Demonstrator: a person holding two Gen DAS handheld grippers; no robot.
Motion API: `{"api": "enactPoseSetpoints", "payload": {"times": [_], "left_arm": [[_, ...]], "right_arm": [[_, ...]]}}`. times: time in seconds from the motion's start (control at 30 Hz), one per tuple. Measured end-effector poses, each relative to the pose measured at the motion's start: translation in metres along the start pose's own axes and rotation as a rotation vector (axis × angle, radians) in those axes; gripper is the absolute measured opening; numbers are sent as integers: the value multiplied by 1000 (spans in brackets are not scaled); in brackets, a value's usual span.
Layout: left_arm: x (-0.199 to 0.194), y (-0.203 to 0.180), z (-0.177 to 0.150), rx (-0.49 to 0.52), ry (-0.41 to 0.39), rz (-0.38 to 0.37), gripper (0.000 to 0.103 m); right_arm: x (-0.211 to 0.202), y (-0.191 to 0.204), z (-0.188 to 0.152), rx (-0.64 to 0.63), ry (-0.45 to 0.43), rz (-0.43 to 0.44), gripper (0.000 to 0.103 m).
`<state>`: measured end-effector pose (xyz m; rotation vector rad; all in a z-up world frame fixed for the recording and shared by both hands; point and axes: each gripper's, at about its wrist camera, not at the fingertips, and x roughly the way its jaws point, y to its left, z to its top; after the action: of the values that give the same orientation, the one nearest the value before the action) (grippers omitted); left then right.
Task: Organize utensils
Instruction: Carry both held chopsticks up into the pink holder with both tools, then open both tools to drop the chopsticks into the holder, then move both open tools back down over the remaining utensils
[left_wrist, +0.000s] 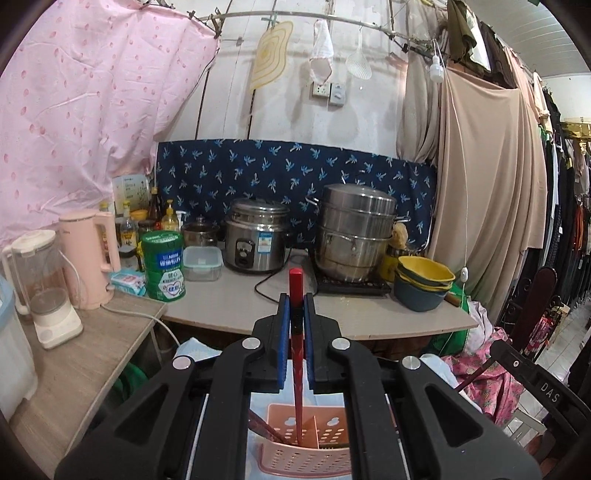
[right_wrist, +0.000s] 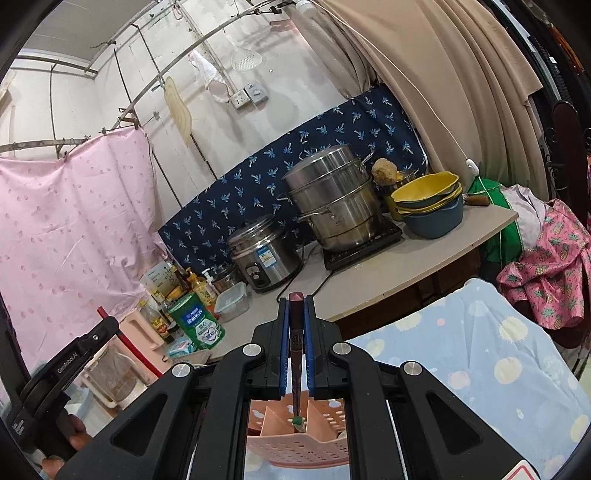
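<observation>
Over the basket (left_wrist: 306, 439), both grippers, left (left_wrist: 296, 306) & right (right_wrist: 296, 310), clamp upright chopsticks (left_wrist: 296, 332); sticks could snag the divider, tipping it.

Both the left claw (left_wrist: 296, 310) and the right claw (right_wrist: 296, 314) are black plastic frames with round silver screws, triangular cut-outs, and blue pads (left_wrist: 283, 332) lining the inner finger faces

The table (left_wrist: 332, 314) carries a rice cooker (left_wrist: 255, 236), a steamer pot (left_wrist: 354, 236) on a cooktop (left_wrist: 354, 286), stacked bowls (left_wrist: 423, 284) and a green tin (left_wrist: 164, 266).
</observation>
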<state>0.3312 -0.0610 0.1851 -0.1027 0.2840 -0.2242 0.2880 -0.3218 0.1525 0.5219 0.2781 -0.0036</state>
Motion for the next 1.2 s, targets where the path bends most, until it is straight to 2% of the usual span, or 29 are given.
{"api": "enactPoseSetpoints", "payload": {"times": [0.27,0.33,0.4,0.47,0.57,0.93,1.2], "left_arm": [[6,2,-9,-8,28,1,8],[5,2,-10,-10,37,3,17],[3,2,-11,-7,32,12,32],[0,3,-12,-5,29,19,39],[-4,5,-14,-9,38,20,43],[-30,6,-21,2,59,39,45],[-52,6,-40,22,107,57,45]], "right_arm": [[9,5,-14,-30,49,0,8],[8,5,-16,-29,49,-4,12],[6,6,-16,-33,43,-9,16],[3,7,-17,-34,38,-9,19],[-2,9,-17,-39,38,-7,20],[-27,15,-30,-52,55,12,21],[-51,21,-50,-68,82,19,21]]}}
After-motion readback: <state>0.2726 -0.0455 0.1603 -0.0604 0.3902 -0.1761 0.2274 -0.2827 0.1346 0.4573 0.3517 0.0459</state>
